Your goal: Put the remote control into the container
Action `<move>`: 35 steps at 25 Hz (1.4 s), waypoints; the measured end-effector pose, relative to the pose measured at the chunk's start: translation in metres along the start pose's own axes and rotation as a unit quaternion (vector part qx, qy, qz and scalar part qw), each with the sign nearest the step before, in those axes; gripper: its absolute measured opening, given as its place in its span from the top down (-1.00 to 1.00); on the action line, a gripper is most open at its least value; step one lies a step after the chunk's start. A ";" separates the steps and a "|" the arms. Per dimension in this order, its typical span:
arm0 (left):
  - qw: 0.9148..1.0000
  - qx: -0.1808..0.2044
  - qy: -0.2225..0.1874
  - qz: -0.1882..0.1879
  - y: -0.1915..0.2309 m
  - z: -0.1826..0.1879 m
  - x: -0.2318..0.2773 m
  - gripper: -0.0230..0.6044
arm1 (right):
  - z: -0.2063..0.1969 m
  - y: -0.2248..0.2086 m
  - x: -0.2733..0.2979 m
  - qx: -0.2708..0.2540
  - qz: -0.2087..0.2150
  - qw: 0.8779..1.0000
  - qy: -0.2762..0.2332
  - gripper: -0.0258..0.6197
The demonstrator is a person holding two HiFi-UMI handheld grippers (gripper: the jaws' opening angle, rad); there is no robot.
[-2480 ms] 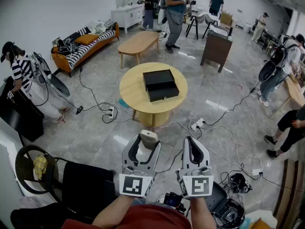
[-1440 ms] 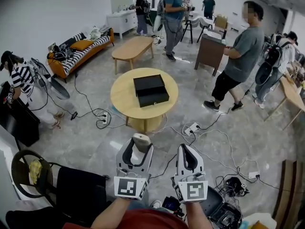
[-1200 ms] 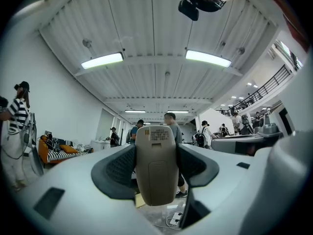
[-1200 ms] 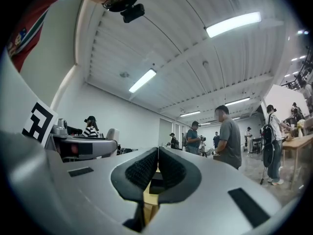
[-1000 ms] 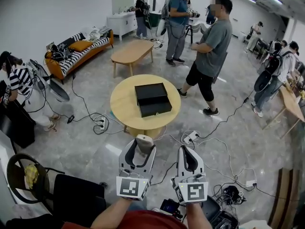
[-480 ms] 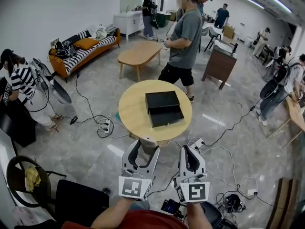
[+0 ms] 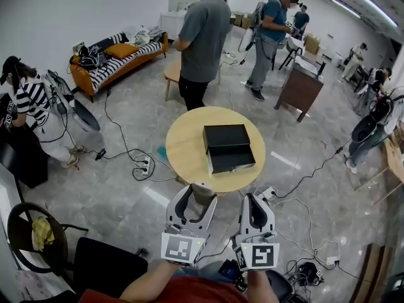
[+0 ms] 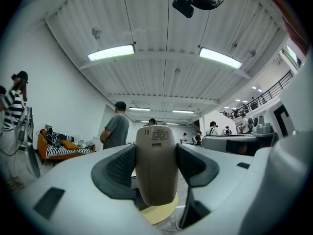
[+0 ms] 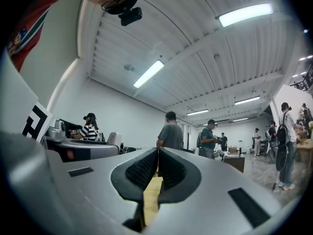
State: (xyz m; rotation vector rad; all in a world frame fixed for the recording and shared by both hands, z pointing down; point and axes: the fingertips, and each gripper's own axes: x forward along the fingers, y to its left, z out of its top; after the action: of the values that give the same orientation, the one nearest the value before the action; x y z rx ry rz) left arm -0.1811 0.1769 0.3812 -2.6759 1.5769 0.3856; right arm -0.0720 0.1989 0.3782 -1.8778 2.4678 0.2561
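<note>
One round bench (image 7: 183, 145): ahead on the floor, carries the container (image 7: 227, 145).
container: black box right of the bench's centre, well apart from both grippers; can't tell whether it's open.
left gripper (image 7: 199, 197): low near the body, jaws clamped on the remote control (image 8: 155, 165).
right gripper (image 7: 255, 208): jaws pressed together, nothing between.
remote control: beige, upright in the left jaws.
step: likely carrying toward the bench.
next: reach over the container, lower, release.
</note>
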 end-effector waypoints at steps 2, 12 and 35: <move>1.000 0.001 0.007 0.001 0.004 -0.005 0.005 0.08 | -0.005 -0.004 0.006 0.002 -0.002 1.000 0.001 0.85; 0.998 0.034 0.049 -0.002 0.014 -0.033 0.062 0.08 | -0.026 -0.044 0.059 0.019 0.001 1.000 -0.002 0.85; 0.999 0.015 0.015 0.029 -0.027 -0.059 0.277 0.08 | -0.057 -0.234 0.185 0.041 0.016 0.999 -0.012 0.85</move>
State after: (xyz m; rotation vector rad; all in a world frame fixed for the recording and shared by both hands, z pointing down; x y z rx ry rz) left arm -0.0178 -0.0556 0.3754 -2.6316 1.6589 0.3210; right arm 0.1068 -0.0469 0.3850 -1.7944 2.4557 0.1745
